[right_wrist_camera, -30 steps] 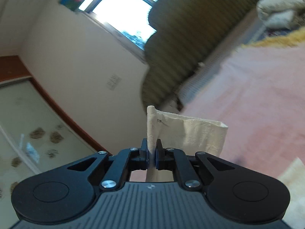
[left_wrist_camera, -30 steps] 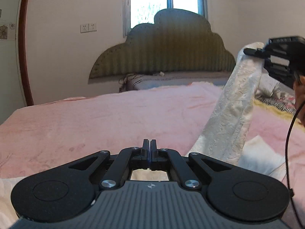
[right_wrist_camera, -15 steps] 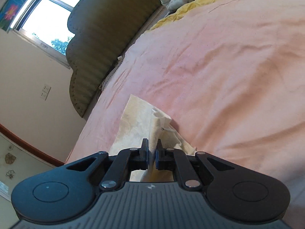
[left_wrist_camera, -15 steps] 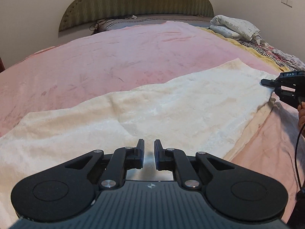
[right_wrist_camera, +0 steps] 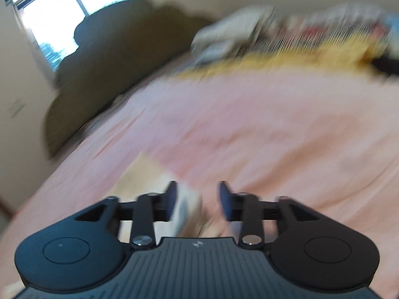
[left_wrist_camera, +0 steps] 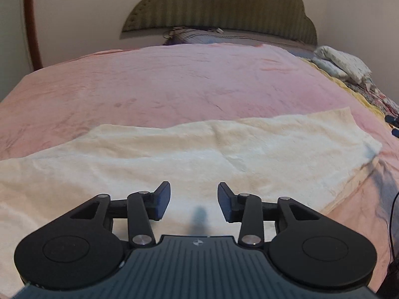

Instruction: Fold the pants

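Note:
The cream pants (left_wrist_camera: 199, 159) lie spread flat across the pink bed cover, running left to right in the left wrist view. My left gripper (left_wrist_camera: 194, 203) is open and empty just above their near part. My right gripper (right_wrist_camera: 198, 200) is open in a blurred view, with a corner of the cream pants (right_wrist_camera: 147, 177) lying below and between its fingers, apart from them. The tip of the right gripper (left_wrist_camera: 392, 124) shows at the far right edge of the left wrist view, beyond the pants' end.
The pink bed cover (left_wrist_camera: 189, 82) fills the bed up to a dark green headboard (left_wrist_camera: 219, 7). A pile of folded bedding and patterned cloths (left_wrist_camera: 341, 64) lies along the right side. A pillow (left_wrist_camera: 199, 36) sits by the headboard.
Both grippers have opened wide and let go of the pants, which now lie flat on the bed. The right gripper is moving quickly; its view is blurred.

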